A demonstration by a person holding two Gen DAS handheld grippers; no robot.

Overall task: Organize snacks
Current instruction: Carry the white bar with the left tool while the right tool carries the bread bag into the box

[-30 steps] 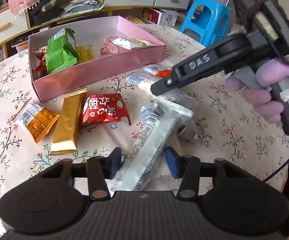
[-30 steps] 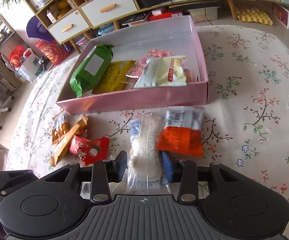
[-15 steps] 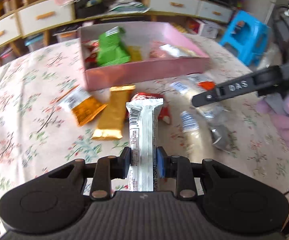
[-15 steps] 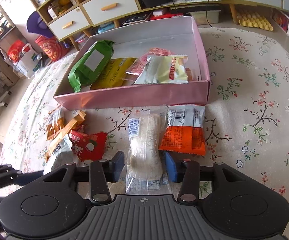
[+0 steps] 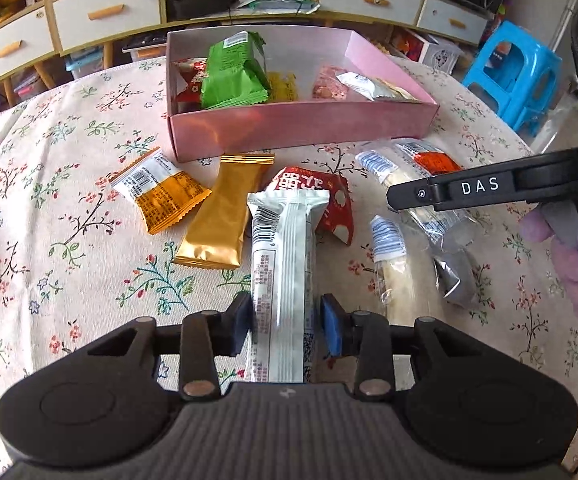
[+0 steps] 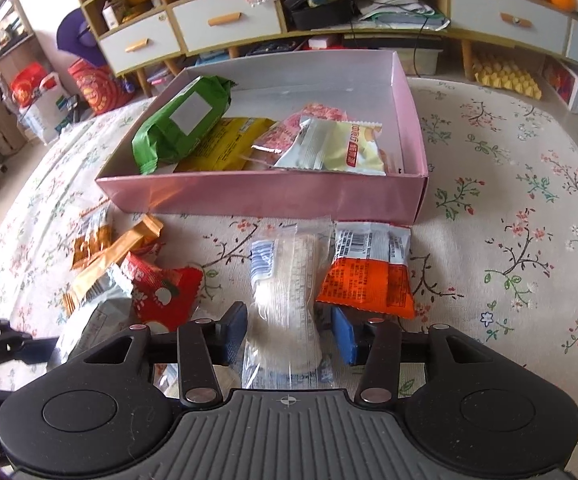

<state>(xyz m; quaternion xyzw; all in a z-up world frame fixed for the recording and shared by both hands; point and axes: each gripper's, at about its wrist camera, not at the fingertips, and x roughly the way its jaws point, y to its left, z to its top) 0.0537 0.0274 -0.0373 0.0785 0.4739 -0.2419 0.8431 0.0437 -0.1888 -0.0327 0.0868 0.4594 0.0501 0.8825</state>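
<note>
A pink box (image 5: 301, 128) (image 6: 265, 196) on the floral tablecloth holds a green pack (image 5: 233, 76), a yellow pack and other snacks. My left gripper (image 5: 285, 320) is shut on a long white snack bar (image 5: 281, 264) and holds it above the table, pointing at the box. My right gripper (image 6: 287, 332) is open, its pads either side of a clear rice-cracker pack (image 6: 285, 280) lying on the cloth. An orange pack (image 6: 369, 268) lies just right of it. The right gripper's finger shows in the left wrist view (image 5: 469, 190).
Loose on the cloth in front of the box lie a gold bar (image 5: 225, 216), an orange-yellow pack (image 5: 161, 192), a red pack (image 5: 321, 196) and another clear pack (image 5: 389, 256). A blue stool (image 5: 517, 72) and low drawers stand beyond the table.
My left gripper closed on the white snack bar, lifted it off the cloth and swung it to face the box. My right gripper has opened slightly around the clear pack.
</note>
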